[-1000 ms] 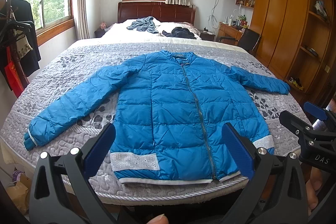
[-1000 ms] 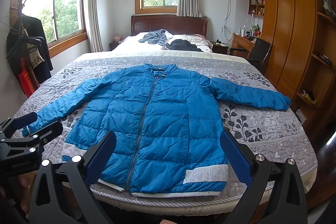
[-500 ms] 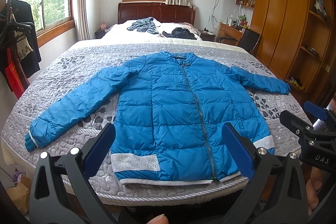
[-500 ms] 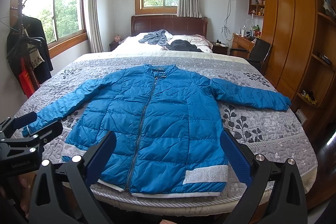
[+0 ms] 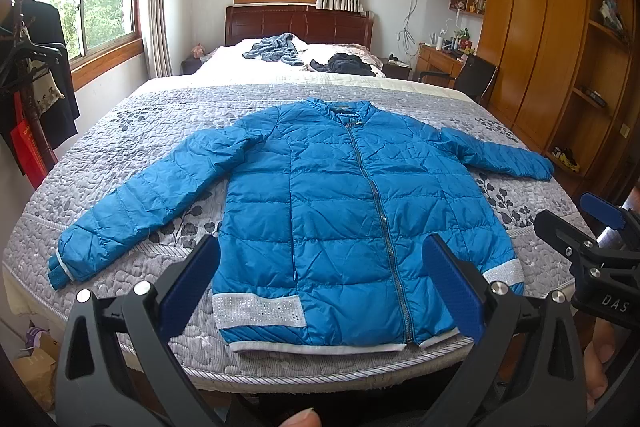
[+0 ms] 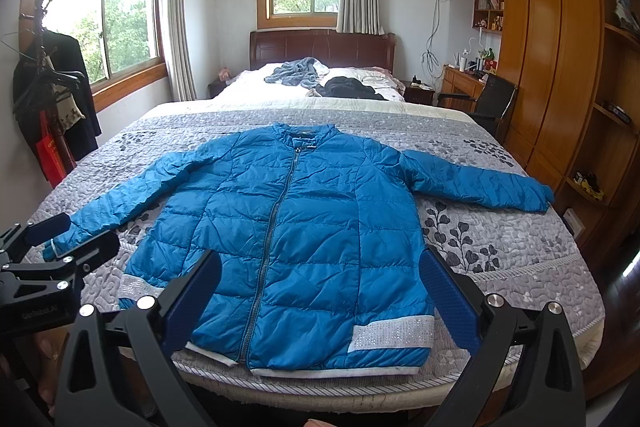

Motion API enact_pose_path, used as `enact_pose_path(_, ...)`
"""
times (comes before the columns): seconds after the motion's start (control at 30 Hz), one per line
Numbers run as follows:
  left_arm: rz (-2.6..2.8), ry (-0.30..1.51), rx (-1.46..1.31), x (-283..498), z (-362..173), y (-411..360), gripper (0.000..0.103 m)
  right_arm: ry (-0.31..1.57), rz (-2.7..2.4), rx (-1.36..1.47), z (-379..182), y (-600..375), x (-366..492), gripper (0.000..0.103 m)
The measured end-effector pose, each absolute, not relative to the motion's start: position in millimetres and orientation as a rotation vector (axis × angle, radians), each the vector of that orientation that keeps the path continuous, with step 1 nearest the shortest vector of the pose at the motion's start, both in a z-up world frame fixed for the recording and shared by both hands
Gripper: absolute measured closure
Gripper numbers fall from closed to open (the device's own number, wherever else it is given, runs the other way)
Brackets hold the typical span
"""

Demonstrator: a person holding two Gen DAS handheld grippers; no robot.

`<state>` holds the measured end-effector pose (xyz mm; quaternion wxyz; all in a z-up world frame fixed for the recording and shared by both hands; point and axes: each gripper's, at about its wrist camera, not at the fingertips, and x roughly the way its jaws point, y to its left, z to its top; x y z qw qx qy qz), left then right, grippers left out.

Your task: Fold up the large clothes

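Compared with a second ago: no change noted; jacket and both tongs hold the same positions.

Bed (image 5: 120, 131), grey quilted cover: extends ahead of both tongs, bare quilt either side of the jacket and a wide clear band beyond its collar. Foot edge lies just below the tong tips.

Blue puffer jacket (image 5: 340, 203): flat, front up, zipped, both sleeves spread outward, hem at the foot edge, directly ahead of and between the tongs. One cuff reaches the quilt's left border, the other its right.

Left gripper (image 5: 320, 285): jaws spread wide, empty, short of the hem.

Right gripper (image 6: 320, 291): jaws equally wide, empty, short of the hem.
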<state>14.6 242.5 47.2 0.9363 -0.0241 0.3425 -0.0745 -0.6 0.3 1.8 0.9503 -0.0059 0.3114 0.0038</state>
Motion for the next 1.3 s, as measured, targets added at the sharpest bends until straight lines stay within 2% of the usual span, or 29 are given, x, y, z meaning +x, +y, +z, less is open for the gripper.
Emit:
enact_pose_path(1.0, -0.148, 0.708, -0.052, 17.1, 42.3, 244.3, 0.003, 0.645, 0.011, -0.005, -3.5, 0.9, 4.6, 0.004)
enact_pose_path(1.3, -0.203, 0.737, -0.080, 41.2, 32.2, 243.0, 0.003, 0.660, -0.010, 0.006, -11.0, -22.3, 34.2, 0.004)
